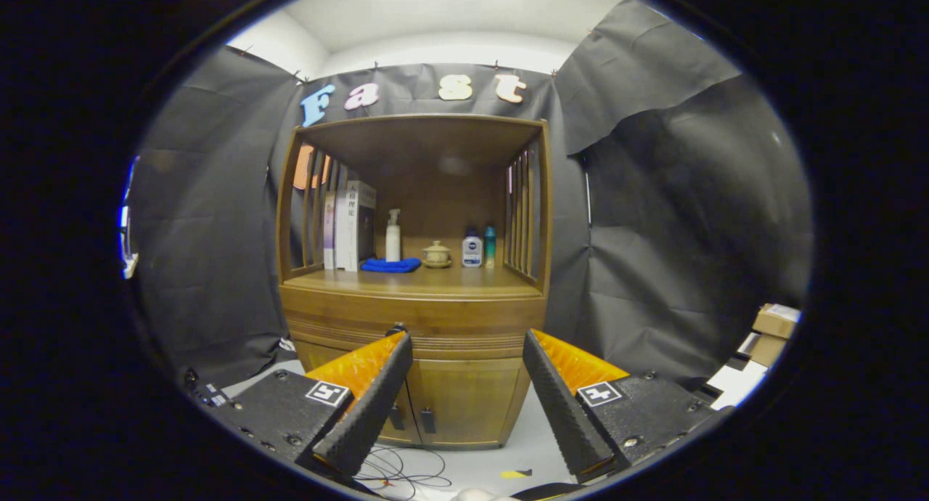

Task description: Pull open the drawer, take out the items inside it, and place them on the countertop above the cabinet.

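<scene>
The tool point(467, 341) is open, its two fingers spread wide with nothing between them, held well short of the wooden cabinet point(464, 396) that stands beyond them. Seen through the gap between the fingers is the cabinet's drawer point(428, 325), a ribbed band below the tabletop, fully shut; a small dark knob point(396, 330) sits just at the tip of the left finger. Below it are two closed doors point(464, 399) with dark handles. Above and beyond the fingertips, the tabletop point(414, 282) under the cabinet's hutch carries, from the left, upright books point(352, 225), a white pump bottle point(393, 234) standing behind a folded blue cloth point(390, 265), a small lidded cup point(436, 254), a dark-labelled bottle point(472, 250) and a teal bottle point(490, 245) just beside it. Cables point(403, 472) lie on the floor near the left finger, and cardboard boxes point(773, 327) sit far off beyond the right finger.
</scene>
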Motion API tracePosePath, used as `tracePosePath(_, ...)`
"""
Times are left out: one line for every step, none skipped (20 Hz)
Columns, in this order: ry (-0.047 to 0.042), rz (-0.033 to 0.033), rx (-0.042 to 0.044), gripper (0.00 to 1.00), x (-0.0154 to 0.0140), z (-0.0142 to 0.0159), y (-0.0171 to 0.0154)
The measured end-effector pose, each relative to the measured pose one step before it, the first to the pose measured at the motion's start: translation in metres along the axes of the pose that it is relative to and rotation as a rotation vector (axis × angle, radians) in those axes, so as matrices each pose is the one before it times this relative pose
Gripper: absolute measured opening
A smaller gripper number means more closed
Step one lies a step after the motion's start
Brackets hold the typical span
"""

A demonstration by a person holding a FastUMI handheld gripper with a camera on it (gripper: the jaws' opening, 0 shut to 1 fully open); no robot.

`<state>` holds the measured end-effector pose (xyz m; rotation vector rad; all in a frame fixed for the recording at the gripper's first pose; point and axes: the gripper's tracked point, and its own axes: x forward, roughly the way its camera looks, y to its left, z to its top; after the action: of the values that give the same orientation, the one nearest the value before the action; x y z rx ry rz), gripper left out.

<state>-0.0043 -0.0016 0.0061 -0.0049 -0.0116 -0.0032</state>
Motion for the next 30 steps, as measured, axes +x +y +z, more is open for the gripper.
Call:
tracePosePath(-0.00194, -0.00063, 0.00002, 0.99, 0.00009, 0.00130, 0.00012)
tracePosePath(-0.00139, 0.00082, 0.00073, 0.99, 0.00086, 0.00132, 0.00006)
tracePosePath(0.00182, -0.00017, -0.00144, 0.99, 0.00082, 0.00015, 0.00059)
tracePosePath(-0.00105, -0.00239, 0.00077, 0.99, 0.00158, 0.00097, -0.00080)
tracePosePath(-0.00194, 0.00067, -0.00137, 0.99, 0.00332, 0.00141, 0.00171)
tracePosePath(0.00314, 0.00307, -0.00361, 0.99, 0.00432, -0.00013, 0.00250)
tracePosePath(0.00402, 0.00437, 0.00106, 0.99, 0.00619, 0.00030, 0.00375)
tracePosePath(0.00171, 0.00954, 0.00486, 0.99, 0.00756, 0.00103, 0.00467)
tracePosePath(0.00283, 0.00750, 0.00604, 0.99, 0.00918, -0.00026, 0.00531)
tracePosePath(0.00561, 0.00820, 0.00837, 0.99, 0.01009, -0.00300, 0.00498)
tracePosePath(0.01140, 0.00470, 0.00759, 0.99, 0.01111, -0.00326, 0.00449)
tracePosePath(0.00254, 0.00262, 0.00464, 0.99, 0.01323, -0.00348, 0.00429)
tracePosePath(0.00844, 0.00021, 0.00116, 0.99, 0.01258, -0.00363, 0.00434)
tracePosePath(0.00502, 0.00365, 0.00018, 0.99, 0.01484, -0.00359, 0.00550)
tracePosePath(0.01728, 0.00581, -0.00083, 0.99, 0.01247, -0.00457, 0.00493)
tracePosePath(0.00829, 0.00899, -0.00220, 0.99, 0.01408, -0.00401, 0.00705)
tracePosePath(-0.00609, 0.00499, 0.00048, 0.99, 0.01327, -0.00070, 0.00563)
tracePosePath(0.00612, 0.00249, -0.00556, 0.99, 0.01164, -0.00384, 0.00558)
tracePosePath(-0.00259, 0.00478, -0.00868, 0.99, 0.01380, -0.00280, 0.00722)
tracePosePath(0.00513, 0.00592, -0.00862, 0.99, 0.01266, -0.00383, 0.00787)
tracePosePath(0.00567, 0.01459, -0.01807, 0.99, 0.01121, -0.00494, 0.00843)
tracePosePath(0.00570, -0.00050, -0.01666, 0.99, 0.01078, -0.00467, 0.00358)
tracePosePath(0.01122, -0.00474, -0.00584, 0.99, 0.01008, -0.00494, 0.00290)
tracePosePath(0.00499, 0.00690, -0.00109, 0.99, 0.00916, -0.00348, 0.00647)
tracePosePath(0.00369, -0.00076, -0.00518, 0.99, 0.00620, -0.00300, 0.00331)
tracePosePath(0.00724, -0.00365, -0.01075, 0.99, 0.00646, -0.00478, 0.00107)
tracePosePath(0.00766, -0.00449, -0.00897, 0.99, 0.00702, -0.00488, 0.00096)
tracePosePath(0.00903, -0.00272, 0.00018, 0.99, 0.00793, -0.00552, 0.00198)
tracePosePath(0.00481, -0.00231, 0.00465, 0.99, 0.00697, -0.00327, 0.00144)
tracePosePath(0.00724, -0.00963, -0.00020, 0.99, 0.00589, -0.00394, -0.00143)
